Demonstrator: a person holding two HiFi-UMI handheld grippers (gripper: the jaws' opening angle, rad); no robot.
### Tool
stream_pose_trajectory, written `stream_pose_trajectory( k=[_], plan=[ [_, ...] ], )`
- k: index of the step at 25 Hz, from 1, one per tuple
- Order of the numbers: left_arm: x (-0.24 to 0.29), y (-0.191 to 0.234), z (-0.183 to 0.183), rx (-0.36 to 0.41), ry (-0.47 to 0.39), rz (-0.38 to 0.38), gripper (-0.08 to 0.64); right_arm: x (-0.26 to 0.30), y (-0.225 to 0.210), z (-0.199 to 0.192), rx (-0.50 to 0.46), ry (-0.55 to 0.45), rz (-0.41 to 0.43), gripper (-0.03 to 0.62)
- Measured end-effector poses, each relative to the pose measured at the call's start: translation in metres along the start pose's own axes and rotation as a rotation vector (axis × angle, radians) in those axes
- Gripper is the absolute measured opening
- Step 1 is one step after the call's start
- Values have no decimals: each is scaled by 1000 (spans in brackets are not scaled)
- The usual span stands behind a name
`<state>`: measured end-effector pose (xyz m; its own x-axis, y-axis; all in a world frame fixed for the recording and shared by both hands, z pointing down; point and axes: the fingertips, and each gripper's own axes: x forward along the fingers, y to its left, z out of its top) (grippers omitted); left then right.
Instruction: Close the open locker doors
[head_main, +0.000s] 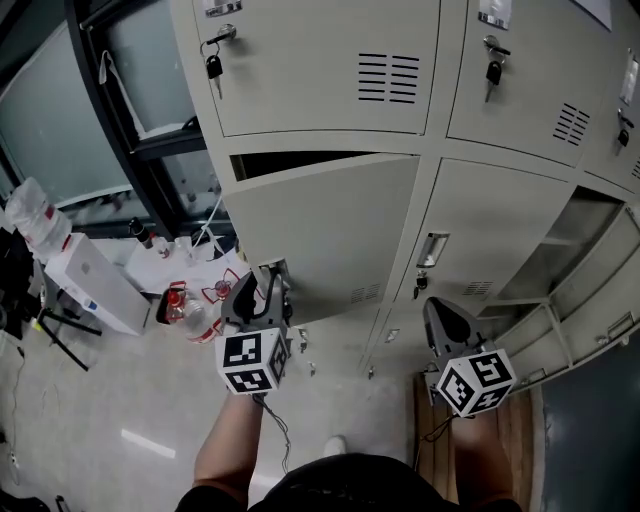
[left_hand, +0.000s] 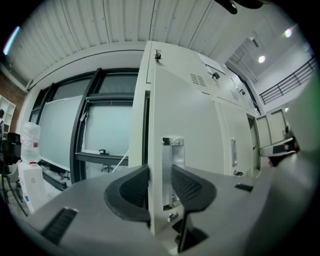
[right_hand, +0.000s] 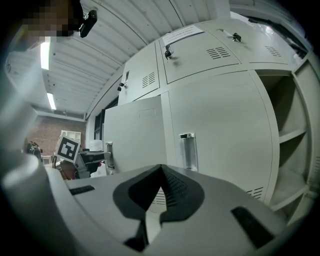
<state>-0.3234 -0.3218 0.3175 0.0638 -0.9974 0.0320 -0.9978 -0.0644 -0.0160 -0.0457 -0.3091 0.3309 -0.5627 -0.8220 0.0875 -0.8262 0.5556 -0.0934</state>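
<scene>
Beige steel door (head_main: 330, 225) stands swung out from the lockers (head_main: 520, 90), a dark gap showing along its top edge. Its free edge sits clamped between the jaws of the left gripper (head_main: 262, 290), one pad behind the edge and the other against the metal handle (left_hand: 172, 170). To its left are cluttered floor (head_main: 120, 400) and a white box (head_main: 95, 285). The right gripper (head_main: 440, 318) is clenched on nothing, facing a closed door (right_hand: 220, 135) beside an open compartment (head_main: 575, 240) with shelves.

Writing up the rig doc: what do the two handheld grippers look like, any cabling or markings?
Both alike: left gripper and right gripper have grey bodies with curved black jaws and ribbed pads. Each carries a white cube with black square markers. A thin dark cable hangs below the left cube. No sleeves on the forearms.
</scene>
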Motion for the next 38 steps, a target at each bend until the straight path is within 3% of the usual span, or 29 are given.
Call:
stream_pose_trajectory(
  k=[11, 30, 38],
  plan=[
    [31, 13, 2, 67, -24, 34, 154, 6, 0, -2, 1, 3, -62, -6],
    [59, 25, 3, 78, -37, 103, 204, 2, -11, -10, 17, 14, -123, -6],
    [62, 25, 3, 99, -47, 179, 215, 1, -3, -12, 17, 16, -126, -6]
  ],
)
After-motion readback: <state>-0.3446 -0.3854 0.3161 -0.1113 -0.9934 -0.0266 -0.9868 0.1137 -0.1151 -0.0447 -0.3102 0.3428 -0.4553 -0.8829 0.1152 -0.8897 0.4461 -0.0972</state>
